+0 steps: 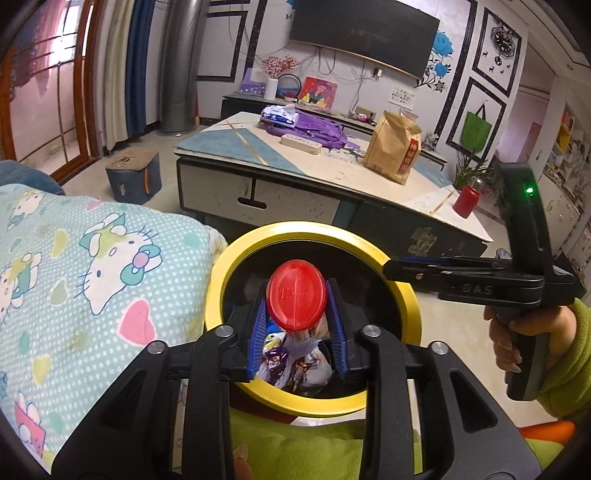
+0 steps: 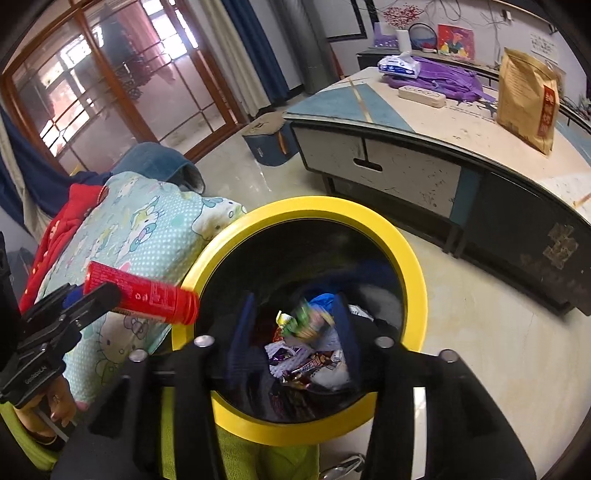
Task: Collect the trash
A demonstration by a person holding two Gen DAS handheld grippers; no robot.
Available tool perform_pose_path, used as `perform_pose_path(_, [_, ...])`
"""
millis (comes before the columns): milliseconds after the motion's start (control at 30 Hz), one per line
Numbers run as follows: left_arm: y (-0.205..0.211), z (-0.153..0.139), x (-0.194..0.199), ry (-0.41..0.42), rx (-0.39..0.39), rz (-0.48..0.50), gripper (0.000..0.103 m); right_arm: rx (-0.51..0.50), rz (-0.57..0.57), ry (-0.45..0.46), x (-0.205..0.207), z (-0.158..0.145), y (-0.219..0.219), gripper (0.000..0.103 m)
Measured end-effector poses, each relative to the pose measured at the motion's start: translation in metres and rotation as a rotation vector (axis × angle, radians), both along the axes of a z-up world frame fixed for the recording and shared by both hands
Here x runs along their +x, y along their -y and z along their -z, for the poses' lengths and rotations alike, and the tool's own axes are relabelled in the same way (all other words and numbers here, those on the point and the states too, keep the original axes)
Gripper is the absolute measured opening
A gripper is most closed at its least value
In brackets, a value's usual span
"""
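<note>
**Over the yellow-rimmed bin, both hands**

We held the left gripper (image 1: 297, 325) above the mouth of the trash bin (image 1: 236, 251), its blue pads (image 1: 258, 332) on either side of a red tube-shaped container (image 1: 296, 295) seen end-on, cap toward the camera. From the right wrist view we saw the same red container (image 2: 142, 295) lying nearly level, its cap just reaching over the yellow rim. Whether the pads were pressing it or had just slackened, we could not tell from either view.

Our right gripper (image 2: 295, 332) hung with its jaws apart over the bin opening. A blurred green-and-yellow wrapper (image 2: 306, 321) showed between the blue pads (image 2: 240, 332), not touched by either, above the litter below. In the left view we saw this gripper from the side at the bin's right edge, held by a hand (image 1: 517, 332) in a green sleeve (image 1: 569, 358).

Inside the black bin lay a heap of candy wrappers (image 2: 310, 365) and crumpled paper. The bin stood on the pale floor, just beside a turquoise quilt (image 1: 92, 277) printed with cartoon cats. Beyond it we saw a low table (image 1: 295, 173) carrying a brown paper bag (image 1: 391, 147), a purple bag (image 1: 310, 129), a tissue pack (image 1: 279, 114) and a power strip (image 1: 301, 143). A red jar (image 1: 466, 201) stood at the table's right corner, and a dark television (image 1: 365, 33) hung on the wall.
</note>
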State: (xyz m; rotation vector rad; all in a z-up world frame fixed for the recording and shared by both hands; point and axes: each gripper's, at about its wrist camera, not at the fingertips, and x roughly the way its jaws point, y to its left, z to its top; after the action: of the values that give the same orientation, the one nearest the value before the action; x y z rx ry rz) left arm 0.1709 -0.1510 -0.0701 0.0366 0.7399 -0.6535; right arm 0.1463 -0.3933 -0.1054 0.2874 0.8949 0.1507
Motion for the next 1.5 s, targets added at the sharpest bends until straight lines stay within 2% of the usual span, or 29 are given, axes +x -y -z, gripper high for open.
perform_pose_path(33, [-0.002, 0.0, 0.0, 0.003, 0.004, -0.011, 0.044, -0.002, 0.006, 0.006, -0.001, -0.002, -0.001, 0.054])
perform_pose_path(100, [-0.006, -0.002, -0.003, 0.01, 0.004, -0.029, 0.05, -0.003, 0.016, 0.019, -0.004, -0.005, -0.002, 0.071])
perform_pose_path(167, [-0.013, -0.006, -0.005, 0.024, 0.005, -0.055, 0.058, -0.017, 0.016, 0.052, -0.009, -0.012, -0.009, 0.078])
perform_pose_path(200, [-0.017, -0.009, -0.007, 0.034, 0.005, -0.074, 0.066, -0.027, 0.014, 0.074, -0.012, -0.016, -0.013, 0.083])
perform_pose_path(233, [-0.019, -0.011, -0.009, 0.041, -0.001, -0.084, 0.068, -0.038, 0.013, 0.092, -0.015, -0.019, -0.016, 0.087])
perform_pose_path(267, [-0.024, -0.014, -0.011, 0.049, -0.007, -0.098, 0.068, -0.048, 0.007, 0.115, -0.018, -0.022, -0.02, 0.089])
perform_pose_path(300, [-0.028, -0.018, -0.013, 0.06, -0.005, -0.116, 0.072, -0.055, -0.004, 0.141, -0.021, -0.026, -0.025, 0.09])
perform_pose_path(333, [-0.03, -0.021, -0.015, 0.071, -0.003, -0.132, 0.082, -0.068, -0.017, 0.174, -0.025, -0.03, -0.031, 0.093])
perform_pose_path(400, [-0.04, -0.028, -0.021, 0.097, -0.013, -0.166, 0.089, -0.094, -0.027, 0.244, -0.033, -0.039, -0.043, 0.095])
perform_pose_path(633, [-0.07, -0.04, -0.041, 0.148, -0.036, -0.26, 0.092, -0.15, -0.087, 0.449, -0.059, -0.062, -0.081, 0.097])
perform_pose_path(1000, [-0.106, -0.051, -0.081, 0.276, -0.014, -0.414, 0.092, -0.223, -0.089, 0.673, -0.096, -0.073, -0.116, 0.097])
perform_pose_path(1233, [-0.118, -0.051, -0.105, 0.309, -0.023, -0.421, 0.092, -0.243, -0.069, 0.741, -0.109, -0.074, -0.123, 0.097])
perform_pose_path(1500, [-0.12, -0.051, -0.115, 0.325, -0.042, -0.432, 0.092, -0.272, -0.083, 0.749, -0.111, -0.073, -0.13, 0.097])
